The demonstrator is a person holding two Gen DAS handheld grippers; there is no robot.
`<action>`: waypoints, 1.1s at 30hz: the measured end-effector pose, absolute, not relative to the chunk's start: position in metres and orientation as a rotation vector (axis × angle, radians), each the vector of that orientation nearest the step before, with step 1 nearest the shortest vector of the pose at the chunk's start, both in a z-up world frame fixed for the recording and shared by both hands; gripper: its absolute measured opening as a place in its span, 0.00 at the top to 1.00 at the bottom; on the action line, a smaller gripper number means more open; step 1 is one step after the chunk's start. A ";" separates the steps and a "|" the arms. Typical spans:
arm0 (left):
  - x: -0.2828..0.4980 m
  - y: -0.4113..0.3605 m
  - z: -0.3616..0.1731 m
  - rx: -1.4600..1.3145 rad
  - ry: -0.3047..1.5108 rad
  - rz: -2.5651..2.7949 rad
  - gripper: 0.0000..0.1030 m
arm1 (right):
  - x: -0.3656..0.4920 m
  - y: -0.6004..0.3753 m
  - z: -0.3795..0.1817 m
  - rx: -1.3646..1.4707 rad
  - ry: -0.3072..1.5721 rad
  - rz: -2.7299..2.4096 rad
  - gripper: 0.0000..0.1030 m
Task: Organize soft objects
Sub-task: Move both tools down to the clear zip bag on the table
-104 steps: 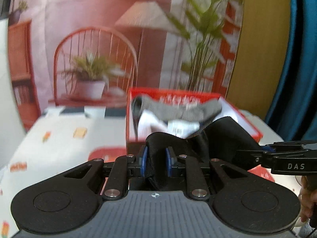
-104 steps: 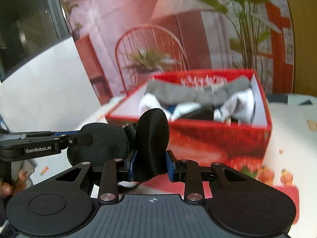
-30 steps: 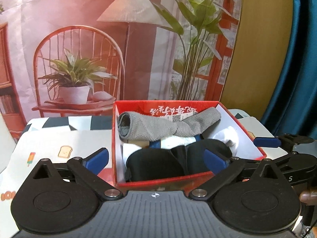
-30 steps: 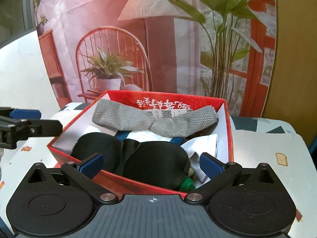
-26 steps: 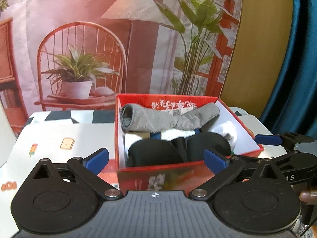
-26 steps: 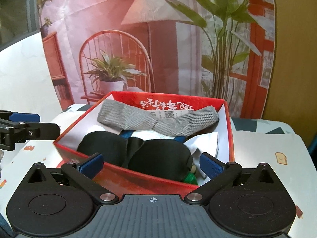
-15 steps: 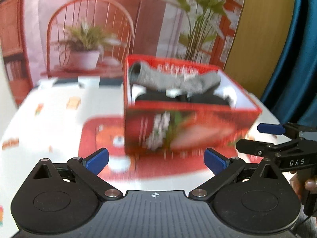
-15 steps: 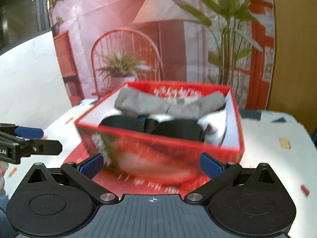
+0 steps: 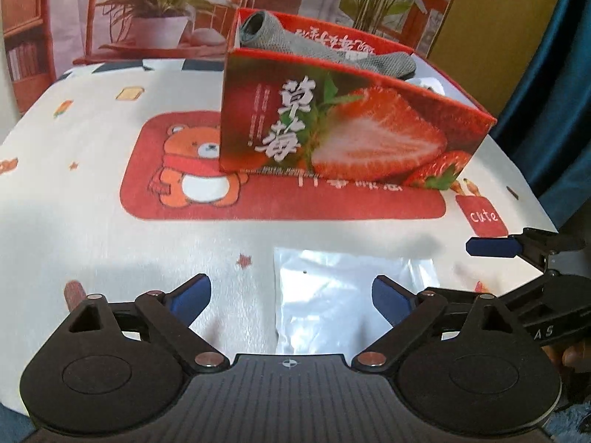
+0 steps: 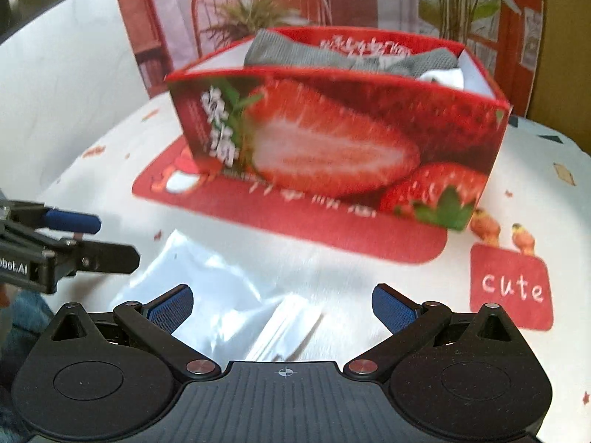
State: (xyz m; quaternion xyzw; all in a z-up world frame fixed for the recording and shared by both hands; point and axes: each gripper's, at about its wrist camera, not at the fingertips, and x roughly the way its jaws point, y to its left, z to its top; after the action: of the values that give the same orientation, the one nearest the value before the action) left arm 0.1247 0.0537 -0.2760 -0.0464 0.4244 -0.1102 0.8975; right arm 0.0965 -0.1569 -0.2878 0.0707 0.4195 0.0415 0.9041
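now the clear plastic bag (image 9: 343, 295) lies flat on the tabletop (image 9: 110, 243) between the left tool (image 9: 291, 295)'s wide, closing jaws (untouched), right tool (image 10: 282, 304) open too.

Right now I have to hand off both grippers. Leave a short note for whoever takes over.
Left gripper: jaws closing, nothing between them.
Right gripper: open, empty.
Strawberry box on the bear mat holds the grey sock and a white item; anything lower is hidden by its front wall.
Clear plastic bag lies flat on the tablecloth under both grippers, not yet grasped.
Left: probably bag next.
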 end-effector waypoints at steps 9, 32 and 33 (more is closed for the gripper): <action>0.124 0.066 -0.285 -0.148 0.898 -0.177 0.32 | 0.097 -0.145 -0.307 0.109 0.915 0.109 0.01; 0.165 0.023 -0.303 -0.068 0.962 -0.315 0.59 | 0.116 -0.163 -0.321 0.092 0.909 0.078 0.01; 0.171 0.022 -0.302 -0.071 0.961 -0.315 0.59 | 0.119 -0.165 -0.321 0.096 0.907 0.067 0.01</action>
State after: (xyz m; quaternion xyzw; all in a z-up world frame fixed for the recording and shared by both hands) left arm 0.1708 0.0221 -0.3024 -0.0340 0.4602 -0.1507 0.8743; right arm 0.1192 -0.1652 -0.3213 0.0465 0.4378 0.0324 0.8973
